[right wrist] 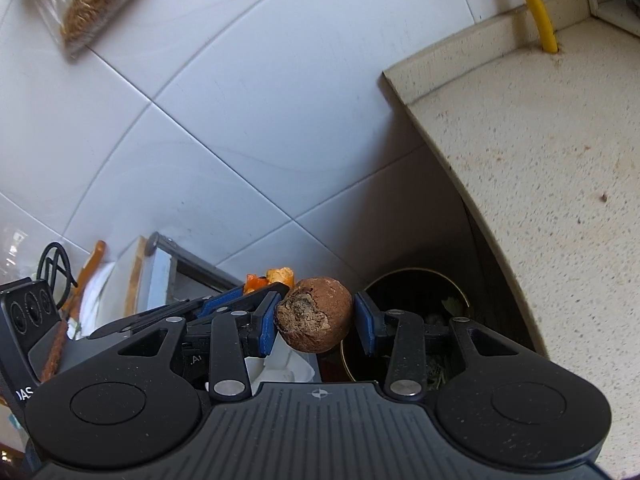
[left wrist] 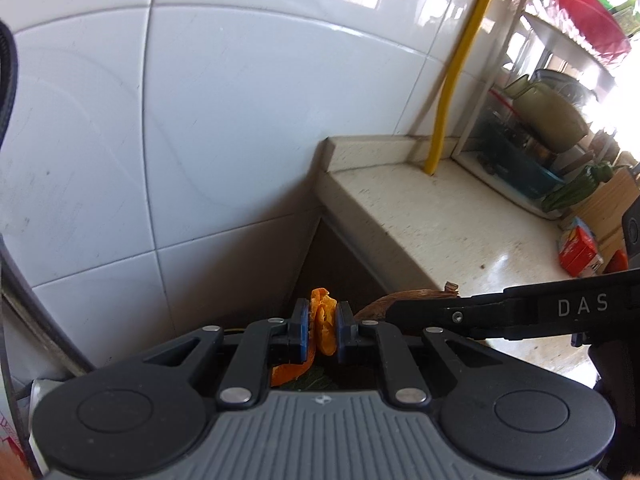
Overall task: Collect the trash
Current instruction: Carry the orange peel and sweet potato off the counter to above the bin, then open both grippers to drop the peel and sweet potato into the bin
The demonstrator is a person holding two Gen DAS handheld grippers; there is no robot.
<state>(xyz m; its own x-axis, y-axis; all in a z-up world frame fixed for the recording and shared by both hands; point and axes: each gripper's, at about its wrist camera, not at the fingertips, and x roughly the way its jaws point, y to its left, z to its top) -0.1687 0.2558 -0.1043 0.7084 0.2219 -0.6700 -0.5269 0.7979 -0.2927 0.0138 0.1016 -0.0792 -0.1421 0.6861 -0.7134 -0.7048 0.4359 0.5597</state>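
the left tool (left wrist: 323, 330) is clenching a crumpled orange peel (left wrist: 322, 320), the right tool (right wrist: 316, 322) a round brown rotten fruit (right wrist: 314, 314), both hanging beside the speckled desk (right wrist: 540, 160) above a dark round bin (right wrist: 416, 280); dropping these 2 pieces is remaining.

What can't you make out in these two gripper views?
- Trash bin, right wrist view: lower part hidden by the right hand-held gripper; contents dark.
- Orange peel, left wrist view: lower end hidden behind the left hand-held gripper.
- Brown husk, left wrist view: mostly covered by the other gripper.
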